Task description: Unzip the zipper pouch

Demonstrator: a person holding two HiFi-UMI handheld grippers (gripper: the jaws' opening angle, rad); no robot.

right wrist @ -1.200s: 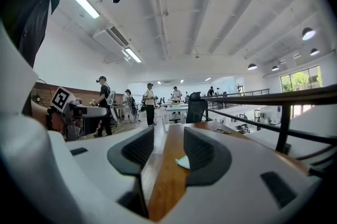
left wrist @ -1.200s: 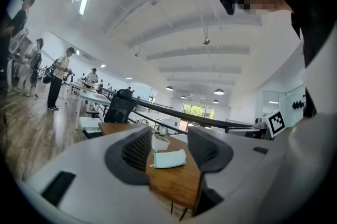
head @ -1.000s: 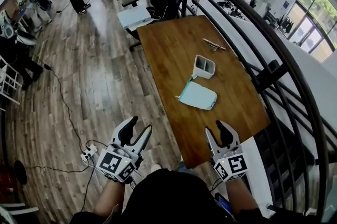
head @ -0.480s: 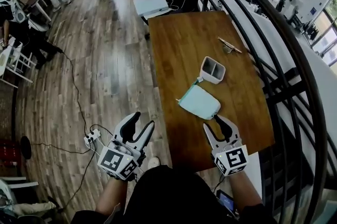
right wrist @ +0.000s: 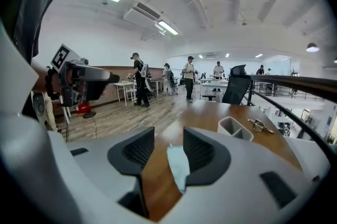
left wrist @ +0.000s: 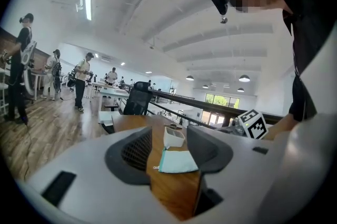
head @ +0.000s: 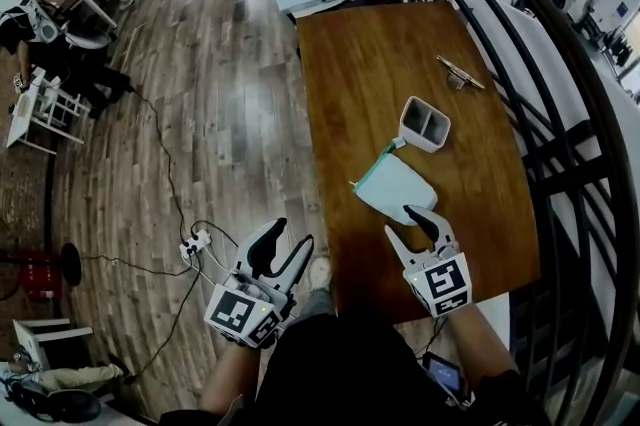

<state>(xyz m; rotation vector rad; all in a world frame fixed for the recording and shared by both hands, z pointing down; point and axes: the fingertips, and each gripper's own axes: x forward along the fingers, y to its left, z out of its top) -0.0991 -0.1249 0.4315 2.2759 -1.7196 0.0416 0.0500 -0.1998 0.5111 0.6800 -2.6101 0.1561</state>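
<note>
1. Wooden table (head: 370, 64): ran long and narrow between a plank floor (head: 200, 114) on the left and a black railing (head: 520, 44) on the right.
2. Zipper pouch (head: 398, 189): lay flat on the near half of the table, pale, with a teal zipper edge along its left side and its far corner just beside a white two-compartment holder (head: 424, 124).
3. Small metal object (head: 460, 72): lay farther back on the table, well apart from the pouch.
4. Right gripper (head: 402, 221): hovered low at the near edge of the pouch, held with jaws apart and that edge showing in the gap, pads not pressed on it; touching or not, impossible to tell.
5. Left gripper (head: 290, 236): was held off the table's left edge, above the floor, with jaws wide apart and gripping nothing, well short of the pouch.
6. Power strip (head: 195, 242): lay on the floor near the left gripper, with cables trailing away.
</note>
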